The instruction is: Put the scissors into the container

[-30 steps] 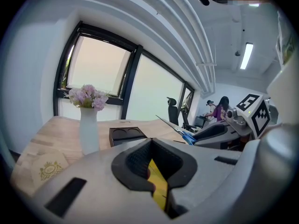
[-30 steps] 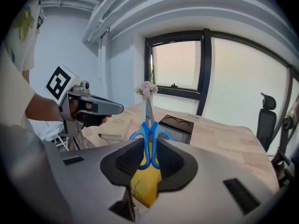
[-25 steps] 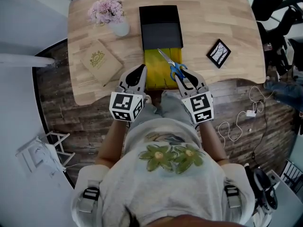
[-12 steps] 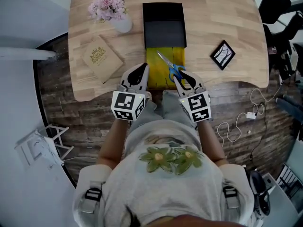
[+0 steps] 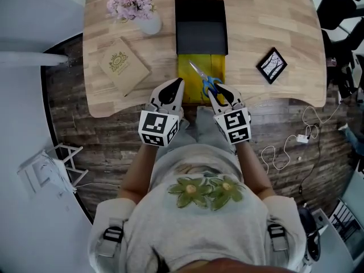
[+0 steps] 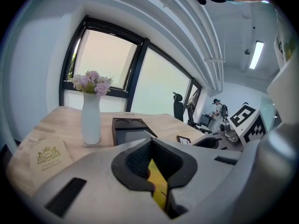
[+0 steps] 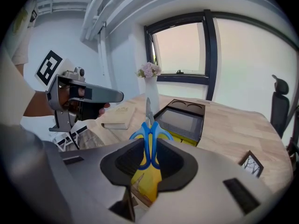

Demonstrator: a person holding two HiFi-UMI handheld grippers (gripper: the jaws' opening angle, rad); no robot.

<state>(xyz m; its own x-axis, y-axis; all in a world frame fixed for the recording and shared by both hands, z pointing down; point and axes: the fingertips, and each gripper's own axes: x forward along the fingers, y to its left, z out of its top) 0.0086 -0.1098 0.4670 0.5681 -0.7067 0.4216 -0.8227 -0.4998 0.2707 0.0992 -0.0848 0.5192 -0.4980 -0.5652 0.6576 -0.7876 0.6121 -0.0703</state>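
We see the right gripper (image 5: 212,93) clamped on the blue handles of the scissors (image 5: 203,77), blades pointing away over a yellow pad (image 5: 187,75) just short of the black container (image 5: 201,38). The left gripper (image 5: 179,84), jaws seemingly pressed together, holds nothing at the table (image 5: 273,16) edge.

Your head view is bright and even: soft daylight, hardly any shadows on the table (image 5: 267,21), just some bending at the edges. Both gripper views are heavy fisheye with black corners. The windows (image 6: 105,57) are blown out pale, so that's your main light, plus a ceiling strip light (image 6: 256,55). Up close, your left hand-held gripper (image 6: 150,153) and right hand-held gripper (image 7: 148,148) go soft, while the scissors (image 7: 149,128) look fairly sharp.
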